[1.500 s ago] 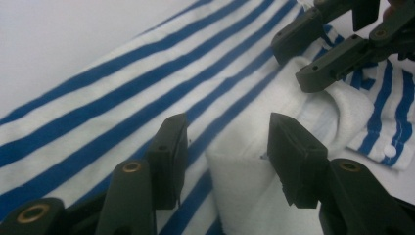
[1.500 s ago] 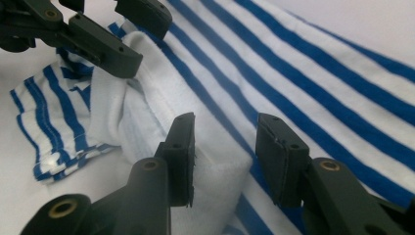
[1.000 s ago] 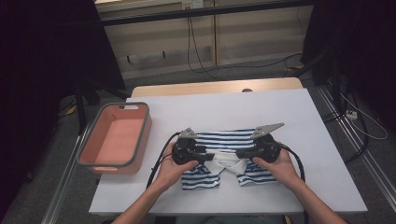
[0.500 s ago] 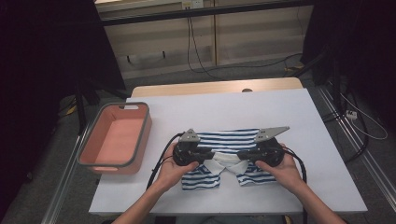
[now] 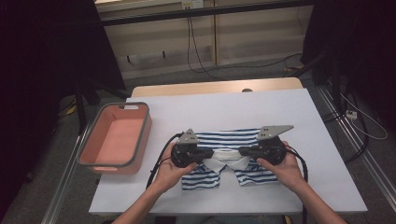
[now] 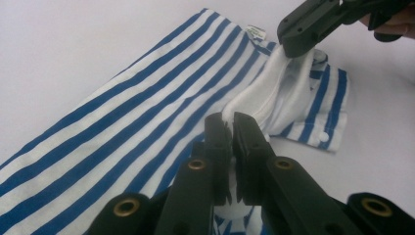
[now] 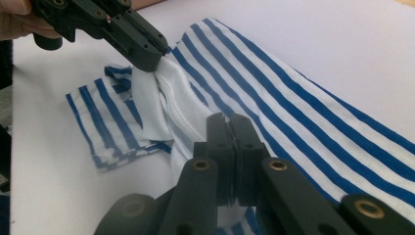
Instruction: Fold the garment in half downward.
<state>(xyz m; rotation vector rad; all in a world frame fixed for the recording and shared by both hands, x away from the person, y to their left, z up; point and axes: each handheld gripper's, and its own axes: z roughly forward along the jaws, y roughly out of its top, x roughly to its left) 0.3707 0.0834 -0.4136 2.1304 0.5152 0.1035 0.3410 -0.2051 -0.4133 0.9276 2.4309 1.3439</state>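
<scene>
My left gripper (image 5: 208,154) has just closed on the white collar (image 5: 225,159) of the striped shirt (image 5: 231,138). My right gripper (image 5: 243,150) pinches the collar's right end; the shirt lies flat between and beyond them.

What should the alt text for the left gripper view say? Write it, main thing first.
The left gripper is shut on the white collar of a blue-and-white striped shirt lying on a white table. At upper right, the right gripper pinches the collar's other end.
</scene>
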